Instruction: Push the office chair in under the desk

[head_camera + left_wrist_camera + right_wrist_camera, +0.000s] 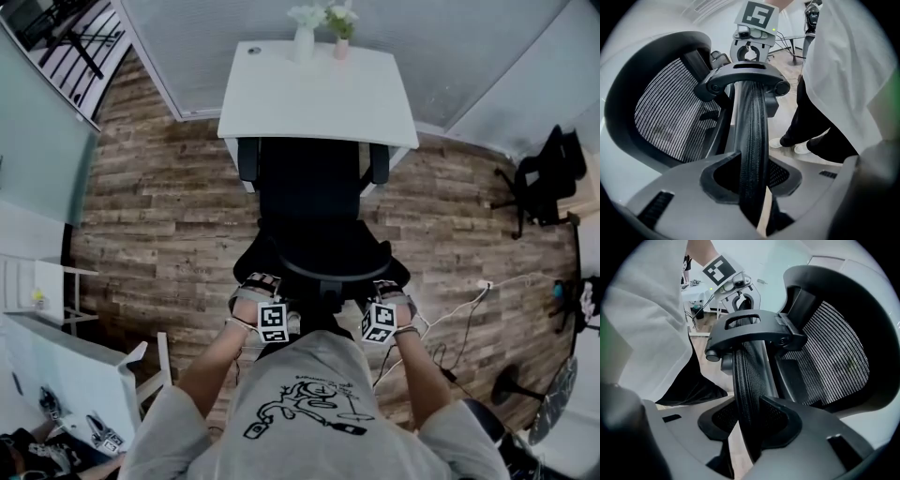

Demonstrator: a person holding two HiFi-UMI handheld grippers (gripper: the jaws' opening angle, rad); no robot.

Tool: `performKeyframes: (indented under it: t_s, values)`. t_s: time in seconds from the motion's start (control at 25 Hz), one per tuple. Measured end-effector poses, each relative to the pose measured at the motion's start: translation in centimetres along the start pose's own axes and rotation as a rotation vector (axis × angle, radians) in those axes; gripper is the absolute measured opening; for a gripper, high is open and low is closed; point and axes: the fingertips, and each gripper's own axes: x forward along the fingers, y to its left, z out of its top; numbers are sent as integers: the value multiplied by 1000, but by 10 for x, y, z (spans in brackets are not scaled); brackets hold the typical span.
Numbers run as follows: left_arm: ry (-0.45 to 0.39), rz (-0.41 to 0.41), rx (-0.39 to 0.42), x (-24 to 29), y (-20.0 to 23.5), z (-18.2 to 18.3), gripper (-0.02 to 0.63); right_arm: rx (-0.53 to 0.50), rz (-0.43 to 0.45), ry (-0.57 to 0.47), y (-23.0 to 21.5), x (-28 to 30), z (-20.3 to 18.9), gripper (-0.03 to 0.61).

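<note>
**Though held, black mesh office chair (314,187) not fully under white rectangular desk (319,94)**

Near: left gripper (751,187) and right gripper (750,427) each clamp the curved black mesh headrest (323,272). Farther: armrests (247,157) at desk's front edge. Likely left: a final push.

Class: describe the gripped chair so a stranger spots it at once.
Find the white desk. The black mesh-backed office chair faces it. Unlike the black chair at right, its headrest sits clamped in the left gripper and right gripper.
</note>
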Motion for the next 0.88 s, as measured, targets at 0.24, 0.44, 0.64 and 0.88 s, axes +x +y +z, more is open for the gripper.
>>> performKeyframes:
  t_s: [0.24,0.44,0.64,0.88]
  values:
    - [-1,0,7,6,15,0,123,7,2,3,-16,5,-1,144]
    - [-2,-10,9,8,21,-3,123,12,18,-3,-22,7,1,144]
    - [1,-19,4,10,30,-11,124,13,18,-8,-29,11,7,144]
    - [7,-19,2,19,55,-19,124,15,17,-18,-52,20,13,144]
